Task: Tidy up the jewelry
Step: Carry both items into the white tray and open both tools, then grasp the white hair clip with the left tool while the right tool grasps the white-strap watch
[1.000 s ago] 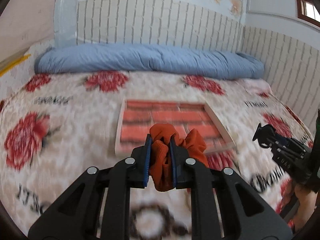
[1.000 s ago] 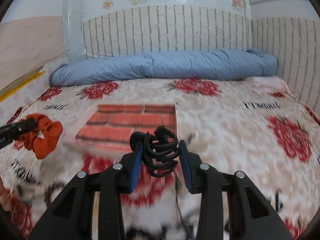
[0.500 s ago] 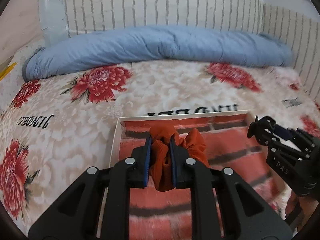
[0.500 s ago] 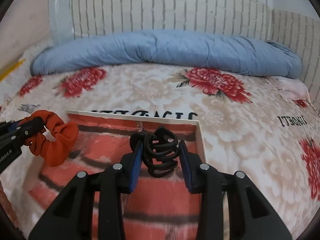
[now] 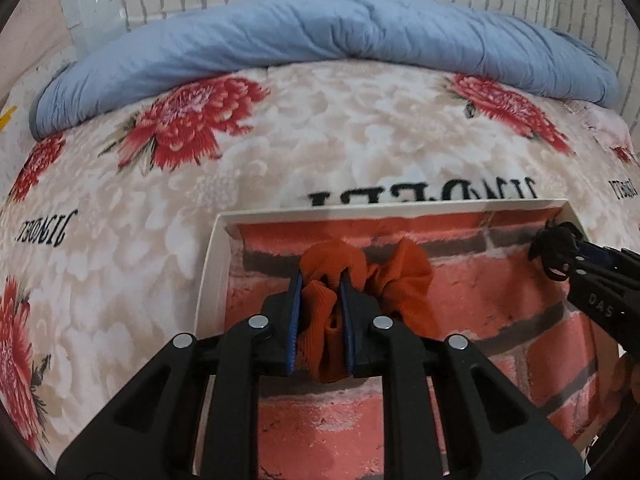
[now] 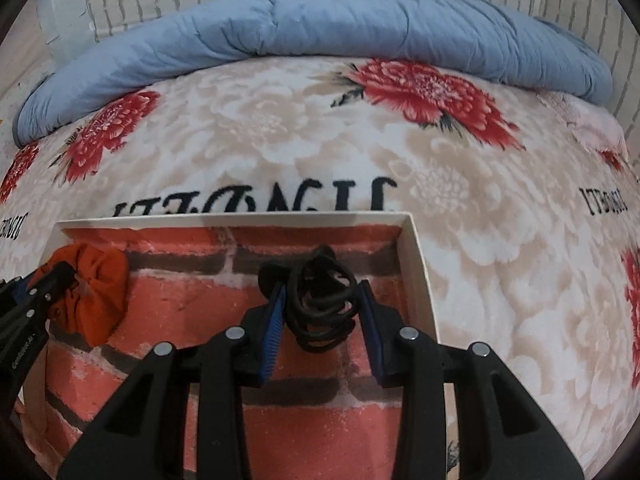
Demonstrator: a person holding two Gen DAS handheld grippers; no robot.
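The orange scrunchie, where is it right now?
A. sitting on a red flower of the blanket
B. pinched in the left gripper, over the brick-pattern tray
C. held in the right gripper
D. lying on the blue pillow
B: the orange scrunchie is squeezed between the fingers of the left gripper above the brick-pattern tray, while the right gripper holds black hair ties.

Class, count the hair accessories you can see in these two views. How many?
2: an orange scrunchie in the left gripper, a black hair clip in the right gripper, both over the tray.
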